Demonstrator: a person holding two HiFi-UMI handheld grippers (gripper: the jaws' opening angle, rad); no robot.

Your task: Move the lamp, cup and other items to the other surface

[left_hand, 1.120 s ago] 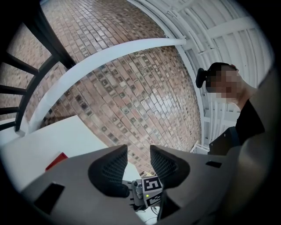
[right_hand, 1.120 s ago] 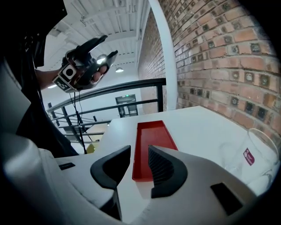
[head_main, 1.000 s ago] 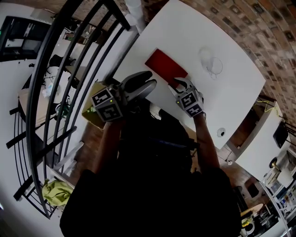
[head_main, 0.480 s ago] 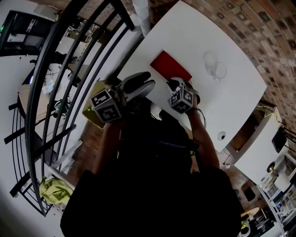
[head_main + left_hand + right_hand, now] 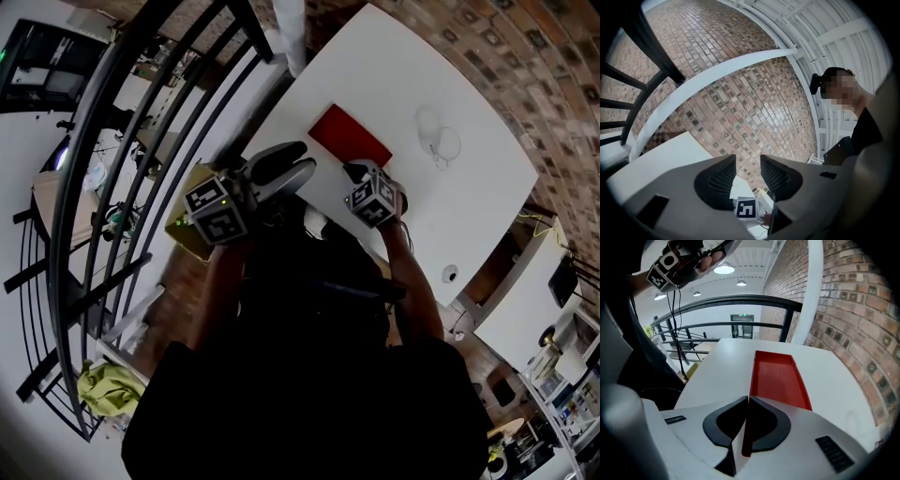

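- Two grippers are showing in the head view, but only the right gripper [image 5: 746, 404] is doing any work. The step in hand, I judge, is taking hold of the tray [image 5: 776, 378] (one of the task's "other items").
- Its jaws have just been closing. They are now pinching the tray's thin wall at the near left corner, with almost no gap left between the pads.
- The tray is lying flat on the table [image 5: 375, 66], reaching out at 12 o'clock from the right gripper. The cup [image 5: 439, 141] is standing at 2 o'clock from the tray, well apart and untouched.
- The right hand is tilting steeply down, with its marker cube facing up toward the head camera.
- The left gripper [image 5: 747, 171] is hanging at 9 o'clock of the right one, off the table's edge. It is pointing level at the brick wall, with its jaws apart and nothing between them.
- Next, I judge, comes a lift and a carry to the other surface. That is calling for a firm, level hold, since a pinch on one wall may be letting the far end sag or swivel.
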